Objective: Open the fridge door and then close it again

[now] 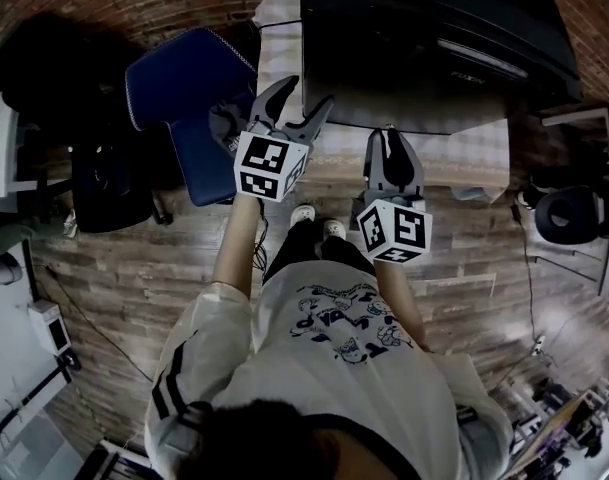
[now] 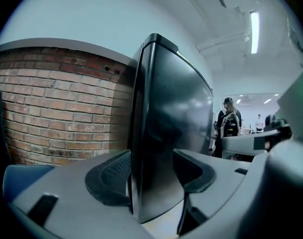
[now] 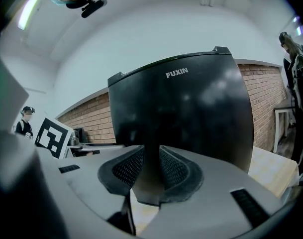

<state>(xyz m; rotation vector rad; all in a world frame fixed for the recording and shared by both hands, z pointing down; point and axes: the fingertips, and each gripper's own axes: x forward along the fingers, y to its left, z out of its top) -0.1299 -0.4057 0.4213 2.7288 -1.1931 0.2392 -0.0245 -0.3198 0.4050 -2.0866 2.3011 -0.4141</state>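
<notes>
A black mini fridge (image 1: 424, 48) with its door closed stands on a table (image 1: 454, 153) covered with a checked cloth. My left gripper (image 1: 304, 96) is open wide at the fridge's front left corner. In the left gripper view the fridge's (image 2: 171, 123) vertical front edge stands between the spread jaws of that gripper (image 2: 151, 169), and neither pad presses on it. My right gripper (image 1: 389, 136) points at the lower front of the door, near its middle. In the right gripper view its jaws (image 3: 151, 169) stand a narrow gap apart with nothing held, the fridge (image 3: 191, 113) filling the view behind them.
A blue chair (image 1: 189, 88) stands left of the table, close to my left gripper. A brick wall (image 2: 56, 108) runs behind the fridge. A person (image 2: 230, 121) stands far off in the room, and black gear (image 1: 574, 213) lies on the wooden floor at the right.
</notes>
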